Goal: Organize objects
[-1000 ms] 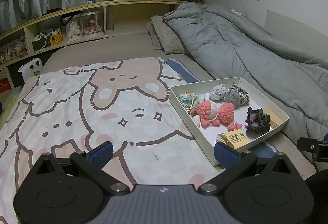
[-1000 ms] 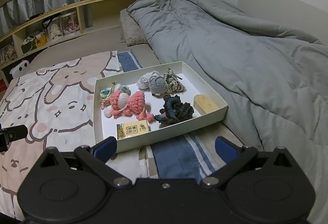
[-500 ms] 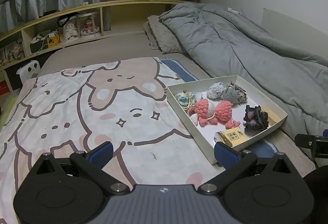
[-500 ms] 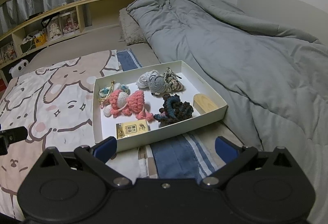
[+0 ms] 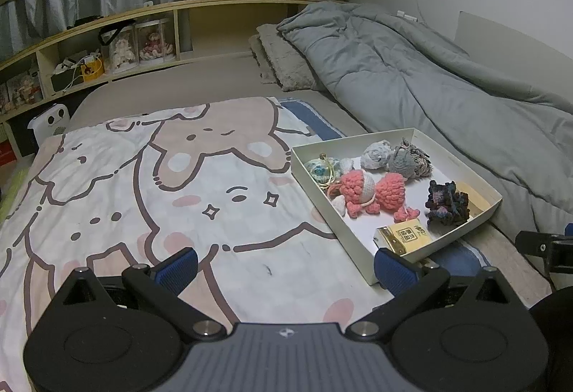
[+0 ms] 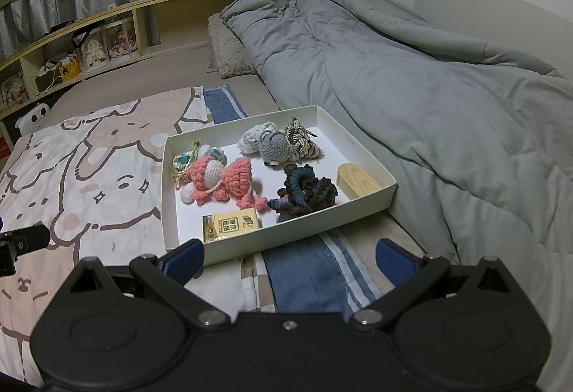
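Bedroom, dim light: on the bed a white box (image 6: 388, 182) sits on a cartoon-print blanket (image 5: 143, 184), just beside a grey duvet (image 6: 412, 69). Everything loose lies inside the box: a pink crochet toy (image 6: 224, 182), a grey crochet toy (image 6: 274, 146), a dark blue-brown crochet piece (image 6: 308, 191), a yellow card packet (image 6: 231, 225), a wooden block (image 6: 358, 178). None lies outside on the blanket. Both views have drawn back slightly over the last second, while the box's contents have not shifted. That fits either a sorted box being left or one about to be unpacked. The left gripper (image 5: 286, 270) and right gripper (image 6: 290, 257) hover near the box, fingers spread wide, holding nothing.
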`<action>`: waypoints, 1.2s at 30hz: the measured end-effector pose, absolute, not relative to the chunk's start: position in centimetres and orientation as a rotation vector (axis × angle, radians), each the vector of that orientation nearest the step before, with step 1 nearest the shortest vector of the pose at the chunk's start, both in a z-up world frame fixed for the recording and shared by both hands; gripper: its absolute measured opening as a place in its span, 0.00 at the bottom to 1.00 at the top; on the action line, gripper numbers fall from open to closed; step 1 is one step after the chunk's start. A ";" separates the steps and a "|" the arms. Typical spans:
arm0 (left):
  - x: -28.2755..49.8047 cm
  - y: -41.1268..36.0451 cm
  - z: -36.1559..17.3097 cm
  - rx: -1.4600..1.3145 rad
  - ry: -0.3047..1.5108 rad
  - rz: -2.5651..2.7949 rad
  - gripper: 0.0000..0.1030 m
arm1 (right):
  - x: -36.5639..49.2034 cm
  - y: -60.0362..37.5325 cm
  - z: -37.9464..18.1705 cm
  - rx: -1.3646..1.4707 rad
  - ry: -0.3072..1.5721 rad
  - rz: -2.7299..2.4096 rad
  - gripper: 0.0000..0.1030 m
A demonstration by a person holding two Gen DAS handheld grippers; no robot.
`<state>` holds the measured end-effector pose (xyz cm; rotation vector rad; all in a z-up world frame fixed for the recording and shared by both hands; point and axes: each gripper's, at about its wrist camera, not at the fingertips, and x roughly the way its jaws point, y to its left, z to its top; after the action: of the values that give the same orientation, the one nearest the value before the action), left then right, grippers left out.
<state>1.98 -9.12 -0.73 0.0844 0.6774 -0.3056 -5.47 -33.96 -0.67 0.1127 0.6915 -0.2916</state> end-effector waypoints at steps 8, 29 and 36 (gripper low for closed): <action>2.0 -8.9 -0.7 0.077 0.680 -0.307 1.00 | -5.5 -34.0 -0.7 0.114 0.692 -0.292 1.00; 1.9 -9.3 -0.7 0.077 0.680 -0.310 1.00 | -5.5 -34.1 -0.7 0.114 0.693 -0.293 1.00; 1.9 -9.3 -0.7 0.076 0.680 -0.310 1.00 | -5.5 -34.1 -0.7 0.115 0.694 -0.293 1.00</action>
<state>1.91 -9.26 -0.71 0.0763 0.6800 -0.3098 -5.48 -34.08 -0.73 0.1147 0.6938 -0.2927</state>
